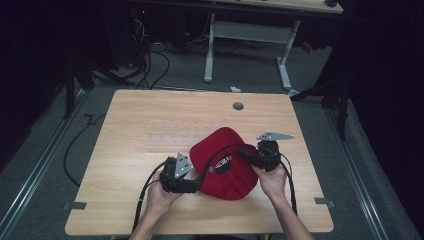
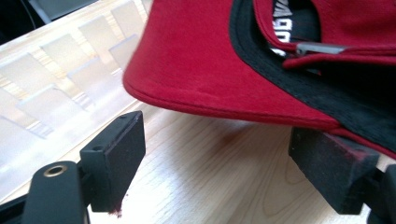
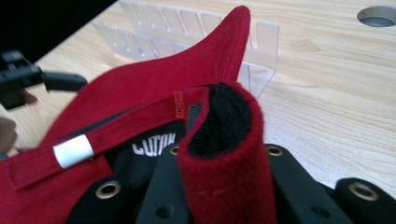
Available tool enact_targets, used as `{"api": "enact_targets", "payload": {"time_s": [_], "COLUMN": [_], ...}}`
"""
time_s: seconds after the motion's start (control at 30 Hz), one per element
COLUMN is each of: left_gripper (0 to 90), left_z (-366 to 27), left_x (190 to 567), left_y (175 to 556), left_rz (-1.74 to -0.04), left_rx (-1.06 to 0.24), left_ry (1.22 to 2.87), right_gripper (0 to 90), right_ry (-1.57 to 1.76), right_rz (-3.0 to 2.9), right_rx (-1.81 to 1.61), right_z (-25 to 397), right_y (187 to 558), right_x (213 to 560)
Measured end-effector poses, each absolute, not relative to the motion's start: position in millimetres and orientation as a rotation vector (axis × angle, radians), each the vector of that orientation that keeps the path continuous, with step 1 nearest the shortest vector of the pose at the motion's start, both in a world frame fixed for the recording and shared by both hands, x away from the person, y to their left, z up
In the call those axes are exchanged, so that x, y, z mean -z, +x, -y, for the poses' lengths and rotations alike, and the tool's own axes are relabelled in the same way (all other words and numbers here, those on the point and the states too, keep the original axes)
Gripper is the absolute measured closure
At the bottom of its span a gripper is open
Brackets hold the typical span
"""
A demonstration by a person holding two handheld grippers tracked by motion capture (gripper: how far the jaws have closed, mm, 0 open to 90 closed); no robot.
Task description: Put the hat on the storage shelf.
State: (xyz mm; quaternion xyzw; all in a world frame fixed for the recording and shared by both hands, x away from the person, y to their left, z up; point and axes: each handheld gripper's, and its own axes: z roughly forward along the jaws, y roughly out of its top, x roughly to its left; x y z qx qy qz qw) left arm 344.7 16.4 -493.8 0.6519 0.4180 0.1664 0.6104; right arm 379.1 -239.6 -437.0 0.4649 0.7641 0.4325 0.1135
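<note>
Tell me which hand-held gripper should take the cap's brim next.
Left. The left hand-held gripper is open, its jaws either side of the red cap brim's edge. The right hand-held gripper is already shut on the cap's back band, so probably it should just hold.

— What is it, and how does it lie?
— A red cap (image 1: 223, 172) with a black inner band, upside down on the surface, opening facing up, between the two tongs.
— Its edges?
— The back rim is pinched in the right tongs (image 3: 219, 186); the brim hangs just above the spread left tongs (image 2: 224, 172).
</note>
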Motion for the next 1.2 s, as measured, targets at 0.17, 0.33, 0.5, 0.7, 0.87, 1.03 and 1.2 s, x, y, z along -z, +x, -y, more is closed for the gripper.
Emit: {"api": "enact_targets", "payload": {"time_s": [0.17,0.33,0.5,0.7,0.87,1.03,1.2], "left_gripper": [19.0,19.6,21.9,35.1,42.3,45.6,48.8], "left_z": [-15,-14,-7,-5,-5,-5,-6], "left_x": [487,486,488,486,486,484,482], "left_y": [344,342,337,334,334,334,331], "left_rz": [-0.93,-0.909,-0.848,-0.803,-0.8,-0.805,-0.797], "left_rx": [-0.404,-0.426,-0.516,-0.499,-0.472,-0.461,-0.461], "left_ry": [1.512,1.522,1.567,1.577,1.59,1.608,1.628], "right_gripper": [81.8,81.8,81.6,81.4,81.3,81.5,81.7], "right_ry": [1.36,1.369,1.363,1.378,1.403,1.411,1.434], "right_rz": [-2.268,-2.28,-2.3,-2.31,-2.32,-2.341,-2.372], "right_rx": [-1.223,-1.203,-1.179,-1.188,-1.208,-1.209,-1.268], "right_z": [235,235,230,228,230,229,230], "right_y": [378,377,375,376,376,373,372], "right_x": [437,436,433,431,430,429,431]}}
